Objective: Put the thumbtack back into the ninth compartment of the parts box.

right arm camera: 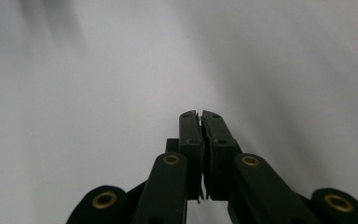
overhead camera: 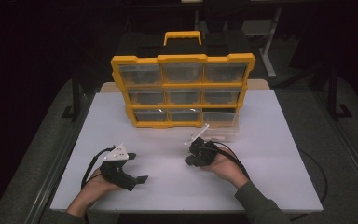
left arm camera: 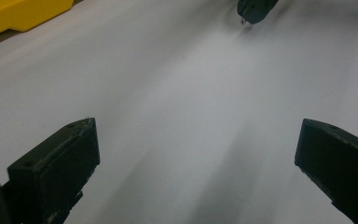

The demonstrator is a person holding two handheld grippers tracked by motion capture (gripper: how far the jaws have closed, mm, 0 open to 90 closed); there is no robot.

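The left gripper [overhead camera: 137, 168] lay open on the near-left table [overhead camera: 261, 140]; the right gripper [overhead camera: 189, 157] was closed on nothing, near the organizer [overhead camera: 182, 88].

White table [overhead camera: 270, 154] with open surface from 3 through 6 to 9 o'clock. At 12 o'clock the upright yellow drawer cabinet [overhead camera: 182, 89] blocks passage; a clear drawer [overhead camera: 220, 125] protrudes at its lower right corner. Free lanes run either side of the cabinet, at 10 and 2 o'clock.
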